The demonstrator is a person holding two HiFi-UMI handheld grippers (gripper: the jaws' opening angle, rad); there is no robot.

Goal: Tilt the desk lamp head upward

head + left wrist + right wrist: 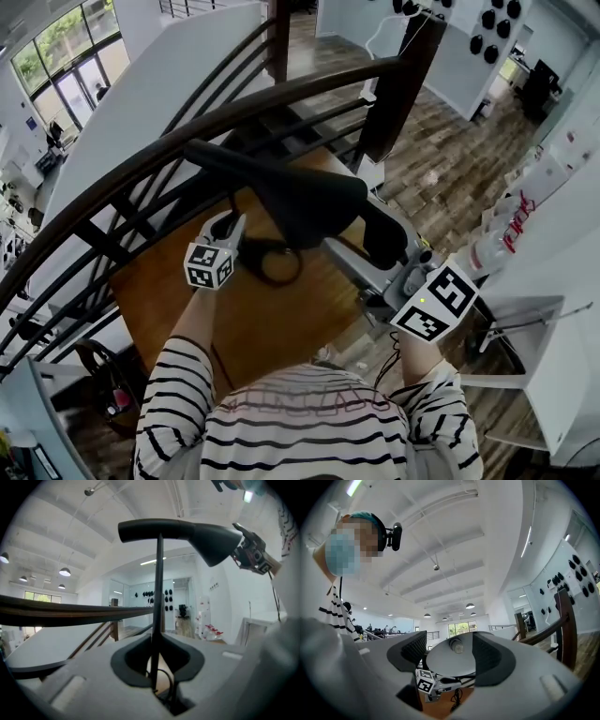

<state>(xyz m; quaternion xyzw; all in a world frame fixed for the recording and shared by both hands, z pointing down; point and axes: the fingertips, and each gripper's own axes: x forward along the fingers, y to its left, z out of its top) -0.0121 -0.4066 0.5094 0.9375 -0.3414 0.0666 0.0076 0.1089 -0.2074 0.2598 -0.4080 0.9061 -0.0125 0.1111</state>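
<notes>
The lamp stem [158, 573] is pinched by the left gripper [157, 662], the lamp head [443, 665] by the right gripper [450, 656]; that rim grip could be lost if forced.

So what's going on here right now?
A person is handling a black desk lamp on a wooden table with two handheld grippers. The left gripper is clamped on the lamp's thin stem. The right gripper grips the lamp head, with the bulb facing its camera.
</notes>
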